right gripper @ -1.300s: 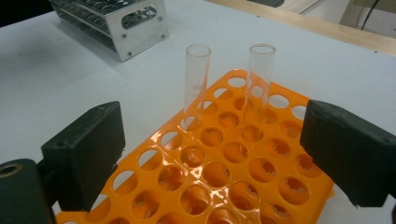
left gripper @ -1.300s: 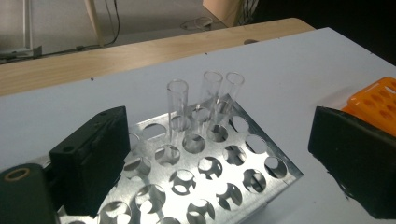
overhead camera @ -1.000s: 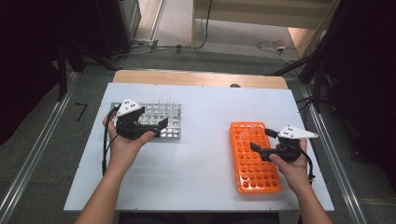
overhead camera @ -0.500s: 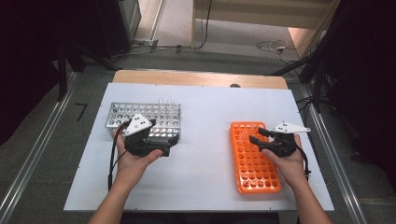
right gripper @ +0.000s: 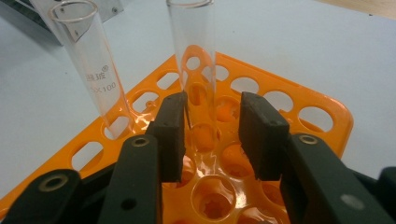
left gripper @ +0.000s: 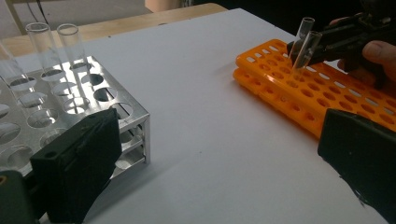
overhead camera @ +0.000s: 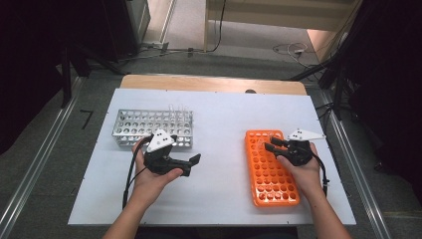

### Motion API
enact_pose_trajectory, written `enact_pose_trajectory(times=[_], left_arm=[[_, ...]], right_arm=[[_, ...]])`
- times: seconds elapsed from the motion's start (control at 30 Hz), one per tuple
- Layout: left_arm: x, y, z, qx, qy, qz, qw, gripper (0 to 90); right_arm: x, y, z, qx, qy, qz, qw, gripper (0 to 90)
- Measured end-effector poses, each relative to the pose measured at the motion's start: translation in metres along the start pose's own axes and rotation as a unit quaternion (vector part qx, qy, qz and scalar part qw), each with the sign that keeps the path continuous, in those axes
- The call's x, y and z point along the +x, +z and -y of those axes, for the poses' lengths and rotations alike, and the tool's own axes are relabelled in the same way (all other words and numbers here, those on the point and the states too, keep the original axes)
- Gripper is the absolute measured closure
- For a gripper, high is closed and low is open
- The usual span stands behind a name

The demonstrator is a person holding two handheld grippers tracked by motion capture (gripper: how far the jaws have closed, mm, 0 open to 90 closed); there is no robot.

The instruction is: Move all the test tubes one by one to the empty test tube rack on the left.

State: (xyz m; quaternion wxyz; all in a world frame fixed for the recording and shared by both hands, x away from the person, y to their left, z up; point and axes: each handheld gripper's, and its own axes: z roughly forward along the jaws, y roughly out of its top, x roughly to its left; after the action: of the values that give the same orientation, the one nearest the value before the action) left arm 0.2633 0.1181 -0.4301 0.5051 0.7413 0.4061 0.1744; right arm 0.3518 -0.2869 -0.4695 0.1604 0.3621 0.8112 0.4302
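The white table (overhead camera: 219, 119) has wide bare room through its middle, with a metal rack (overhead camera: 152, 127) toward ten o'clock and an orange rack (overhead camera: 271, 172) at four o'clock, its long side near the right edge. The left gripper (overhead camera: 191, 164) hangs wide open and empty just off the metal rack's near edge. The right gripper (right gripper: 212, 135), jaws just closing, brackets a glass tube (right gripper: 196, 70) standing in the orange rack's far end without pinching it; a second tube (right gripper: 86, 60) leans at its ten o'clock.

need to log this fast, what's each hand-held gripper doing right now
Left hand-held gripper: open, holding nothing.
Right hand-held gripper: jaws have just been closing around a glass test tube in the orange rack; a gap shows, not yet gripped.
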Motion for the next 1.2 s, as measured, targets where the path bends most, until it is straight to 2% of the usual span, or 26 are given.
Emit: enact_pose_trajectory(times=[0.1, 0.33, 0.5, 0.7, 0.97, 1.07, 1.2], left_arm=[[0.001, 0.002, 0.001, 0.002, -0.002, 0.001, 1.0, 0.0], [-0.001, 0.005, 0.001, 0.005, 0.0, 0.004, 1.0, 0.0], [-0.004, 0.007, 0.001, 0.007, 0.003, 0.005, 1.0, 0.0], [-0.004, 0.008, 0.002, 0.007, 0.002, 0.006, 1.0, 0.0], [-0.006, 0.007, 0.001, 0.005, 0.004, 0.008, 0.9999, 0.0], [-0.006, 0.006, 0.0, 0.003, 0.003, 0.007, 1.0, 0.0], [-0.005, 0.004, -0.001, 0.0, 0.003, 0.005, 1.0, 0.0]], right_arm=[[0.0, 0.0, 0.0, -0.002, 0.001, 0.001, 1.0, 63.3], [0.003, 0.002, 0.001, -0.003, -0.023, 0.013, 0.9997, 69.4], [0.004, 0.001, 0.0, -0.001, -0.031, 0.006, 0.9995, 73.8], [0.003, -0.002, 0.0, -0.01, -0.017, 0.002, 0.9998, 74.1], [0.004, -0.017, -0.009, -0.037, -0.01, 0.004, 0.9993, 74.2], [0.004, -0.025, -0.011, -0.041, -0.007, 0.016, 0.999, 74.1], [0.002, -0.036, -0.014, -0.05, 0.002, 0.019, 0.9986, 74.2]])
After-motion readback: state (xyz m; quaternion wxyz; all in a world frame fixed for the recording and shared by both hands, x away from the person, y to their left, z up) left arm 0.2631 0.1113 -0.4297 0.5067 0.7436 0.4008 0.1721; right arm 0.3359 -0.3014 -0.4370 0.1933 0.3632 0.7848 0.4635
